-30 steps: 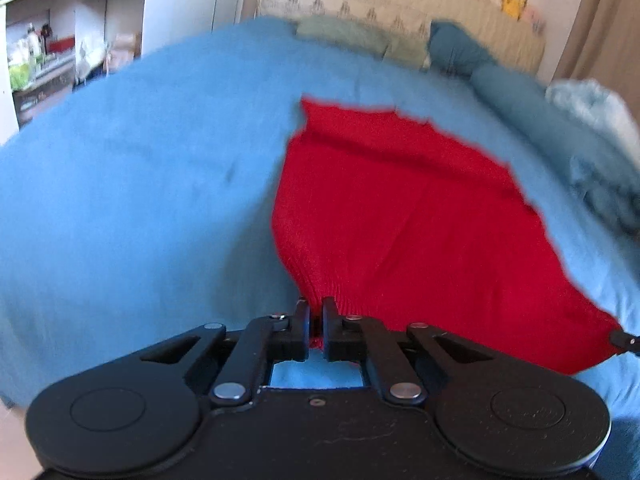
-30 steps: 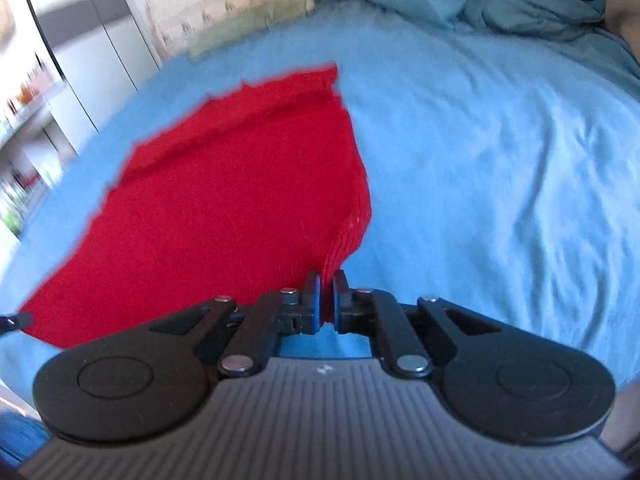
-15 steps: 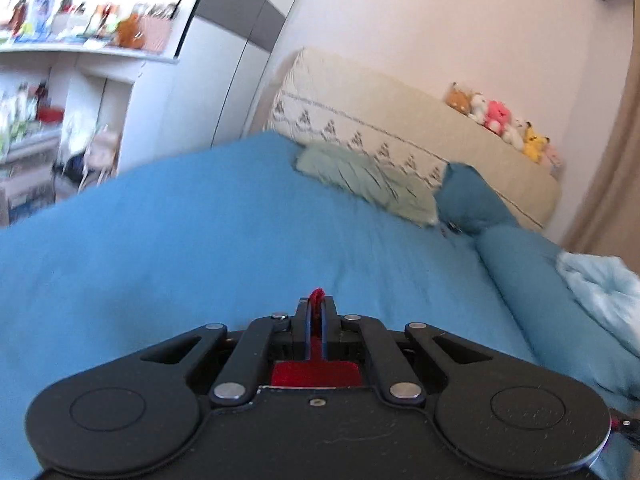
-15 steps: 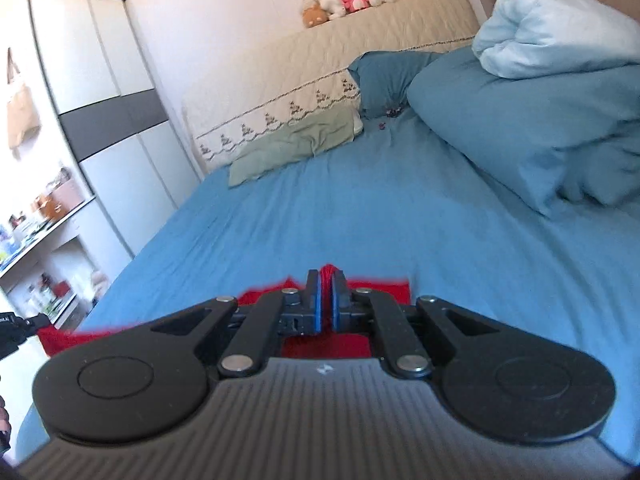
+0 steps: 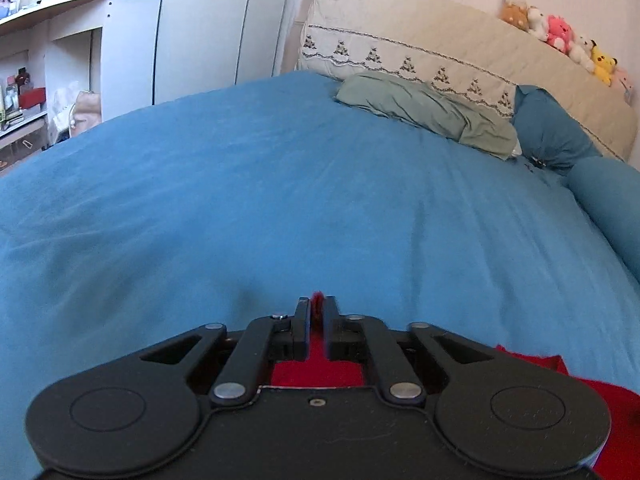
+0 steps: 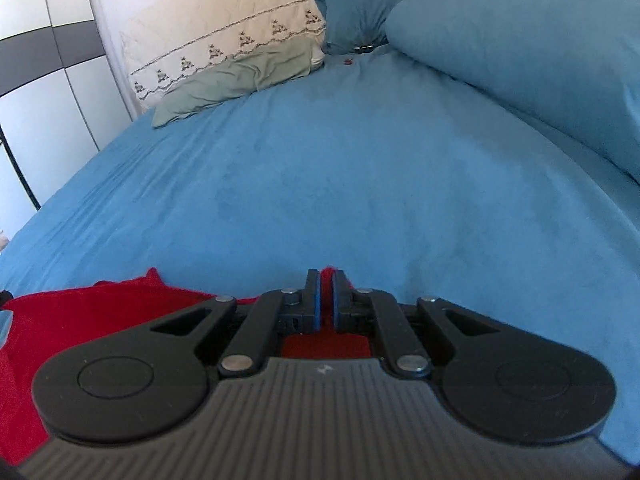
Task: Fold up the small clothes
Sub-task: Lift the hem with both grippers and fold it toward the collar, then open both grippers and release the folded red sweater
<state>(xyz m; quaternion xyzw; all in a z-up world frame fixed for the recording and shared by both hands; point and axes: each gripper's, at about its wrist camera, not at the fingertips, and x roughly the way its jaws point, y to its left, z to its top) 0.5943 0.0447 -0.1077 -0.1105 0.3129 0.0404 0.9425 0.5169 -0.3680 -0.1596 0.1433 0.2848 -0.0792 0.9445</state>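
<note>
Red knit garment (image 5: 532, 372) first, since it is your task piece: you have it pinched at two spots, and most of it hangs below and behind the tools, so only parts show. Going by size, the blue bedsheet (image 5: 280, 200) fills the middle of both views from edge to edge, lightly creased. At the right edge of the right wrist view a bulky blue duvet (image 6: 540, 60) is heaped on the sheet, with a paler blue fold at the upper right corner. Across the top of both views runs the cream headboard cover (image 5: 440, 40) with a dark embroidered band. A white wardrobe (image 5: 208, 32) with a grey stripe stands at upper left, and beside it, at the far left of the left wrist view, white shelves (image 5: 52, 40) hold small clutter too blurred to name. A sage green pillow (image 5: 424, 108) lies against the headboard cover, touching a dark blue pillow (image 5: 552, 132) to its right. The garment shows as a red spread at lower right in the left wrist view and at lower left (image 6: 80, 320) in the right wrist view. Your left gripper (image 5: 318, 308) is clenched on a tuft of the red knit poking up between its fingers; your right gripper (image 6: 327, 280) is likewise clamped on a red fold. Smallest, a row of plush toys (image 5: 560, 36) sits on the headboard top at upper right.
</note>
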